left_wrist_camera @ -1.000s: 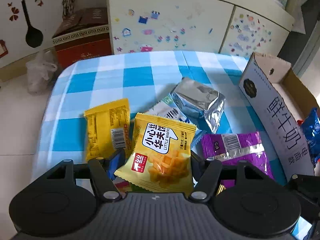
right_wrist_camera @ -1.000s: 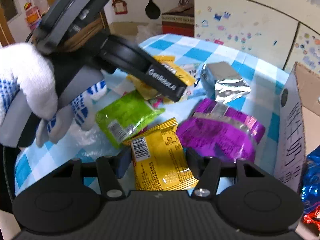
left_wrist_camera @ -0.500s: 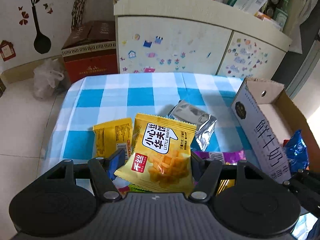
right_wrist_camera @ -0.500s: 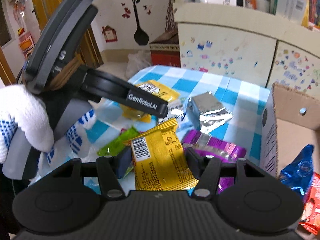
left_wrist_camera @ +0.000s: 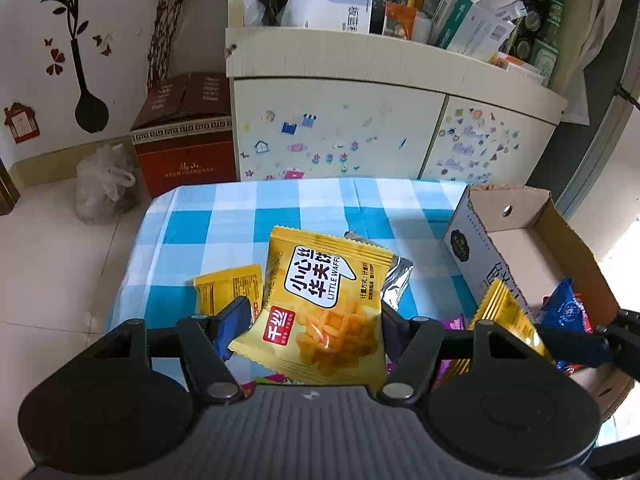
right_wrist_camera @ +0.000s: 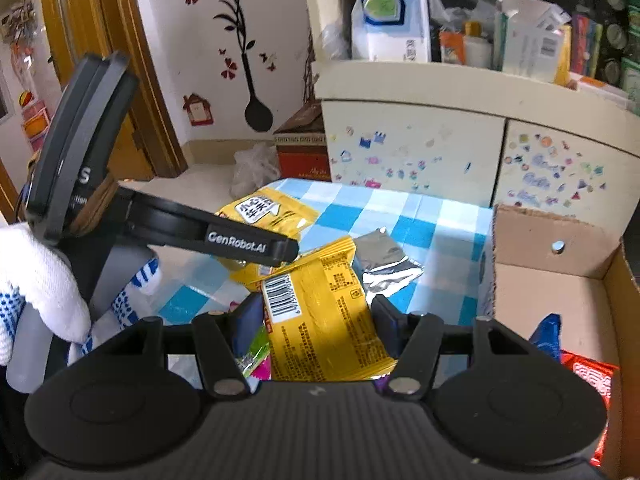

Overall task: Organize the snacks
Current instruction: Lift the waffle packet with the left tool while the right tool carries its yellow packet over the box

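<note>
Left wrist view: waffle packet [left_wrist_camera: 324, 308] upright, long axis away from gripper [left_wrist_camera: 314, 320].

Soft daylight from the right lights both fisheye views evenly, with overexposed glare at the left view's right edge, bent, dark-vignetted borders, mild blur, and dim shelves.
</note>
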`<state>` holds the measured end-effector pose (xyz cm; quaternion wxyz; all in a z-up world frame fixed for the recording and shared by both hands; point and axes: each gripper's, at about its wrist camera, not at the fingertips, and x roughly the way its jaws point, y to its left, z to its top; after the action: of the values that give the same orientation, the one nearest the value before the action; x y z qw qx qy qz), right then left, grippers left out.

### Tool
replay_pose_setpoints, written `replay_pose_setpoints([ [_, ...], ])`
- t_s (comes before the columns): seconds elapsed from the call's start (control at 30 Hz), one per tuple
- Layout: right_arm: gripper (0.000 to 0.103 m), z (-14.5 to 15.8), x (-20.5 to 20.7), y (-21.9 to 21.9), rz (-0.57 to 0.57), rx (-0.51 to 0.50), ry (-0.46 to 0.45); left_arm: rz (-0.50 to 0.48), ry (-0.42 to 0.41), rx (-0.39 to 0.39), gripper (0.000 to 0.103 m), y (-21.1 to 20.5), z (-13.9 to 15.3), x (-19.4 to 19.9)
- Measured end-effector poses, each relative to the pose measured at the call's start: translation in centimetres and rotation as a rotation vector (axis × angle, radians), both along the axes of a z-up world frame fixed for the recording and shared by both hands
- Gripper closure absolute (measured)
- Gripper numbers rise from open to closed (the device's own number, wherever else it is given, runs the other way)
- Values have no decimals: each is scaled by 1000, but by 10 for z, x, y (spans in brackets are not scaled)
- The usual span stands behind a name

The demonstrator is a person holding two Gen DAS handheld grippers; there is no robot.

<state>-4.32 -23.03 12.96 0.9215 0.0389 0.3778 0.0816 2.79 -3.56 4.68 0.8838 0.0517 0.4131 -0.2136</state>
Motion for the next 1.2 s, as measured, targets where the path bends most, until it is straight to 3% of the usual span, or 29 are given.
replay_pose_setpoints([
  [0.73,43,36,-18,-33,-106,16,-79,1,-71,-54,32,-16,32,-13],
  [1.2,43,70,-35,-82,-249,65,-163,-80,-79,-102,32,-49,35,-27],
])
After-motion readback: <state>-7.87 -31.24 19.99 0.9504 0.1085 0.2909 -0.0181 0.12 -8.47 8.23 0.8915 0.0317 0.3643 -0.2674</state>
